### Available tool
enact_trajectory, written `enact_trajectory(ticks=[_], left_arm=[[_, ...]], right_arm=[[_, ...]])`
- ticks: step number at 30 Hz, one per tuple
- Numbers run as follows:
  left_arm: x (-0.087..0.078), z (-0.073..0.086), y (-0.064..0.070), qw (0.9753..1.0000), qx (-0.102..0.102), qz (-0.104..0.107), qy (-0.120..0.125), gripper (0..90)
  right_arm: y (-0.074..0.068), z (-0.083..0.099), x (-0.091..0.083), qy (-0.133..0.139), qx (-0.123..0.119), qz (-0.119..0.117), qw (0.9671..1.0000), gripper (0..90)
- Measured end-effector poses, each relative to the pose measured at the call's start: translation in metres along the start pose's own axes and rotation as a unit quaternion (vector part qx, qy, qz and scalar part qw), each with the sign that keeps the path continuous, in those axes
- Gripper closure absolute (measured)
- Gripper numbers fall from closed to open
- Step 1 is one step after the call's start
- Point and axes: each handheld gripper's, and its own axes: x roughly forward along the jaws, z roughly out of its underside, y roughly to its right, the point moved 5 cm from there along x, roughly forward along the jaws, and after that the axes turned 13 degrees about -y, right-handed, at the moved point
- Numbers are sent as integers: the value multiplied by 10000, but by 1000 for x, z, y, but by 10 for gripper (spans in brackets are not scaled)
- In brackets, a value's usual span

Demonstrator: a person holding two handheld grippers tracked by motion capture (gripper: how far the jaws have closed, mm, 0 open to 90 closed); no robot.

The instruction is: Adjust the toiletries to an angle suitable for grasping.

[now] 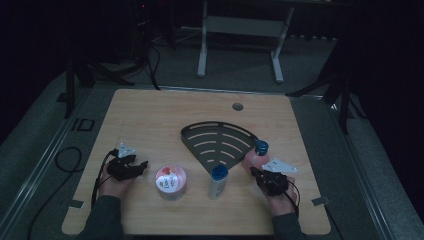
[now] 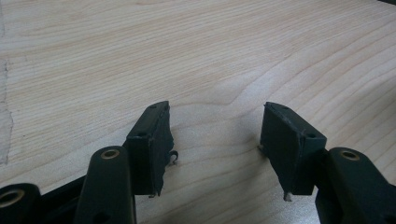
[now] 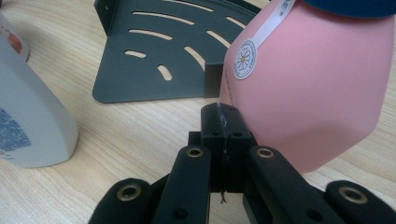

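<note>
High view: wooden desk point(image 1: 150, 115) w/ a dark metal quarter-round rack point(image 1: 217, 142), slotted, near centre. Pink bottle point(image 1: 256, 157) w/ blue cap stands upright at the rack's right corner, just beside it. Right gripper point(image 1: 270, 181) sits directly below/behind that bottle, touching or nearly so; it's the nearer hand by far. White bottle point(image 1: 218, 181), also blue-capped, stands upright just off the rack's tip, betw. the two hands. Round clear tub point(image 1: 170, 183) w/ red-and-white printed lid to its left. Left gripper point(image 1: 127, 167) rests at the desk's left, apart from the tub, pointing toward it.

Left gripper view: jaws spread wide, nothing betw. them, just pale wood grain ahead. Pads look worn, rubbery, w/ frayed edges.

Right gripper view: jaws pressed fully together, empty, tip against or just short of the pink bottle's lower left flank; bottle lies ahead and to the right of the jaws, long axis vertical. Smooth matte plastic body, faceted shoulders, round daisy sticker point(image 3: 243, 60) on a white ribbon. Rack behind: flat sheet metal, low rim. White bottle at left, glossy, rounded.

Judgement: jaws need to open and shift right to straddle the bottle.
</note>
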Motion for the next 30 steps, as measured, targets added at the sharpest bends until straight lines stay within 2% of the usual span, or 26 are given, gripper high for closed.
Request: enact_trajectory(ticks=[3, 5, 12, 18, 24, 30], left_arm=[[0, 0, 0, 10000, 1, 1, 0, 428], [0, 0, 0, 10000, -1, 2, 3, 428], [0, 0, 0, 10000, -5, -3, 4, 427], [0, 0, 0, 10000, -6, -4, 5, 427], [0, 0, 0, 10000, -5, -5, 2, 428], [0, 0, 0, 10000, 0, -1, -1, 428]], right_arm=[[-3, 1, -4, 17, 1, 20, 10000, 896], [-10, 2, -11, 83, -57, -25, 9999, 896], [-51, 10, -33, 301, -434, -274, 9982, 877], [-85, 12, -46, 513, -636, -608, 9948, 875], [-117, 9, -41, 527, -988, -862, 9900, 880], [-135, 7, -24, 483, -1046, -1021, 9881, 889]])
